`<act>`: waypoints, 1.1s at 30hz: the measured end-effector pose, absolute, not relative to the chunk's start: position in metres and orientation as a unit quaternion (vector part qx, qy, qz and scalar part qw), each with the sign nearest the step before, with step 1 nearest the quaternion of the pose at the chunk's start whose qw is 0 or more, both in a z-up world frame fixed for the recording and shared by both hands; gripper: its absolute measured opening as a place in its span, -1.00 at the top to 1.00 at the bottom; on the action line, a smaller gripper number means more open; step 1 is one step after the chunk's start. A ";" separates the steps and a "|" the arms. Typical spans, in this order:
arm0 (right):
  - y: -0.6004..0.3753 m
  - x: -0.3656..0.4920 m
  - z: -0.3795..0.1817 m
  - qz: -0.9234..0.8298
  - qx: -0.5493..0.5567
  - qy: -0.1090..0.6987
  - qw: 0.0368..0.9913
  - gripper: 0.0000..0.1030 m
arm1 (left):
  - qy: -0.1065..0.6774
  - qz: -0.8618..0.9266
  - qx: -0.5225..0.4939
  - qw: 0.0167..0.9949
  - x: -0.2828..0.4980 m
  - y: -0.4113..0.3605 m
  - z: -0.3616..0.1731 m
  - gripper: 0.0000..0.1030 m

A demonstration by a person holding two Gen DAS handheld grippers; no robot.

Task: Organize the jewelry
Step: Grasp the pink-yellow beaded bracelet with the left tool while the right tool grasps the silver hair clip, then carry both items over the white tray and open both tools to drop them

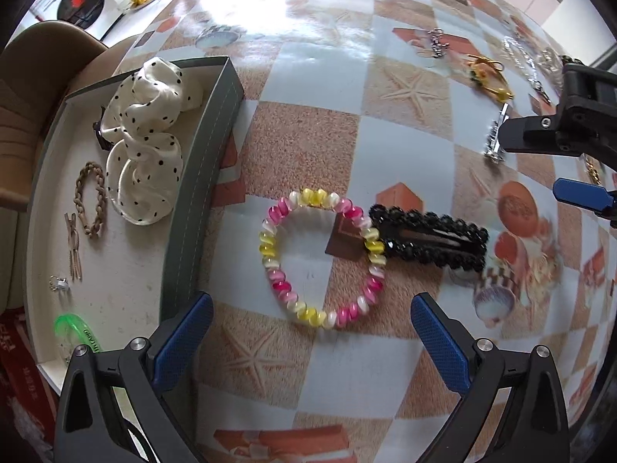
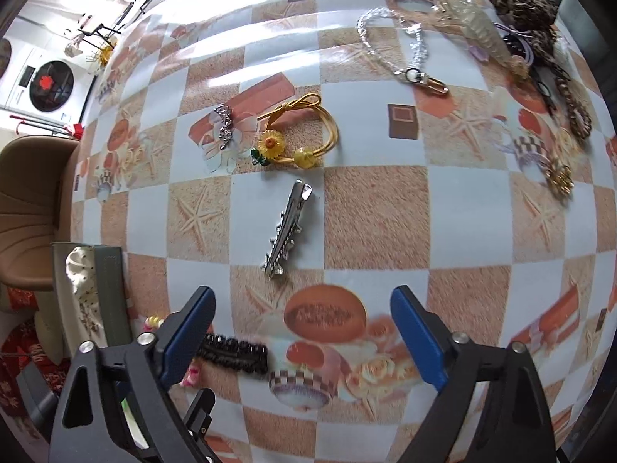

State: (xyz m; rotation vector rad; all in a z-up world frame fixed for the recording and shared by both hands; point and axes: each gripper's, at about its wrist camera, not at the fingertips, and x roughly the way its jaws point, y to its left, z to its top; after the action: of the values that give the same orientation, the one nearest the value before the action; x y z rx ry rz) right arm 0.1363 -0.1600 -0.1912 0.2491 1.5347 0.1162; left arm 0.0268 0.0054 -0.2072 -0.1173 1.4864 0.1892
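My left gripper [image 1: 312, 333] is open and empty, just in front of a pink, yellow and white spiral hair tie [image 1: 322, 257] that lies beside a black beaded hair clip [image 1: 430, 239]. To the left stands a grey box [image 1: 204, 177] holding a white polka-dot scrunchie [image 1: 148, 135], a brown braided band [image 1: 91, 204] and small clips. My right gripper [image 2: 302, 333] is open and empty, a little short of a silver hair clip [image 2: 287, 229]. The black clip [image 2: 235, 353] shows by its left finger. The right gripper also shows at the right edge of the left wrist view [image 1: 570, 166].
Further off lie a yellow sunflower hair tie [image 2: 297, 131], a small silver charm [image 2: 225, 125], a silver chain with clasp [image 2: 405, 52], a leopard scrunchie [image 2: 520, 5] and a gold brooch [image 2: 559, 179]. A brown chair [image 2: 31, 208] stands left of the table.
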 end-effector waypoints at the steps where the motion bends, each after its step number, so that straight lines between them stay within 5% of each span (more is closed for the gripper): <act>1: -0.158 0.139 -0.195 0.051 0.109 0.692 0.712 -0.69 | 0.676 0.089 -0.056 0.730 0.028 0.006 -0.210 -1.00; 9: -0.140 0.154 -0.203 0.037 0.073 0.679 0.730 -0.52 | 0.670 0.090 -0.068 0.734 0.040 0.009 -0.222 -0.92; 17: -0.111 0.158 -0.204 0.012 -0.009 0.666 0.746 -0.14 | 0.660 0.063 -0.053 0.747 0.051 -0.006 -0.219 -0.45; 22: -0.103 0.155 -0.202 0.019 -0.015 0.660 0.751 0.51 | 0.657 0.053 -0.047 0.751 0.049 -0.014 -0.205 -0.05; 29: -0.110 0.148 -0.196 0.025 -0.006 0.661 0.750 0.54 | 0.652 0.040 -0.062 0.755 0.045 -0.004 -0.198 0.59; 33: -0.120 0.144 -0.195 0.029 0.006 0.664 0.748 0.54 | 0.649 0.026 -0.066 0.757 0.035 0.001 -0.190 0.59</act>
State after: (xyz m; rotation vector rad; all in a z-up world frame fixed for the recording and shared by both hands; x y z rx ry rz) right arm 0.1440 -0.1198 -0.1955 0.0140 1.4514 0.0636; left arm 0.0354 0.0009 -0.1903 -0.1441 1.4142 0.0575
